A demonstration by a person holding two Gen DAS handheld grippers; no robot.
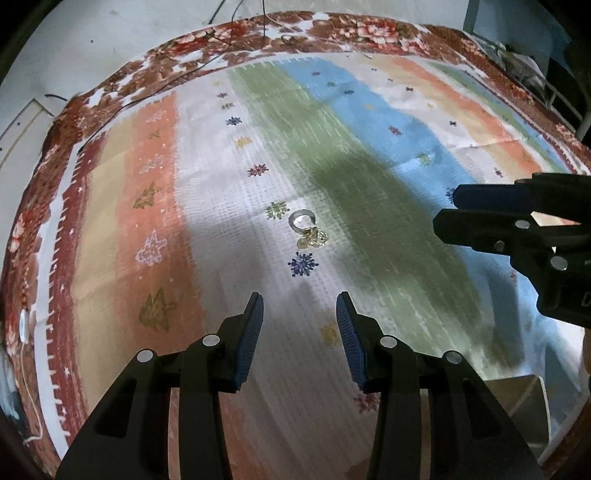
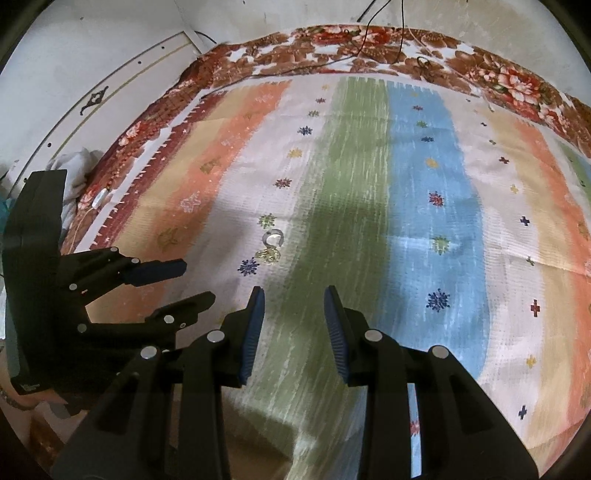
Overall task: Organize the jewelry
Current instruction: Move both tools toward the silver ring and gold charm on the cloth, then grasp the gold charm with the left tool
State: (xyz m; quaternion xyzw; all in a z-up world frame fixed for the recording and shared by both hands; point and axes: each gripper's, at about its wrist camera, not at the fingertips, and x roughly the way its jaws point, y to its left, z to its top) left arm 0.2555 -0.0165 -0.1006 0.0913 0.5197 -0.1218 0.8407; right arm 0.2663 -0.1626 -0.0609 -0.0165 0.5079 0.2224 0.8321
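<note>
A silver ring (image 1: 301, 220) lies on the striped cloth with a small gold piece of jewelry (image 1: 313, 238) touching its near side. Both also show in the right wrist view, the ring (image 2: 272, 236) and the gold piece (image 2: 268, 255). My left gripper (image 1: 300, 308) is open and empty, a short way in front of the jewelry. It also shows at the left of the right wrist view (image 2: 195, 280). My right gripper (image 2: 293, 301) is open and empty, to the right of the jewelry. It appears at the right edge of the left wrist view (image 1: 448, 210).
The striped cloth (image 1: 369, 166) covers a surface with a floral-bordered blanket (image 2: 369, 40) under it. Thin black cables (image 2: 384, 29) lie along the far edge. A cardboard box corner (image 1: 524, 398) sits at the near right. A white wall panel (image 2: 110, 74) is at the far left.
</note>
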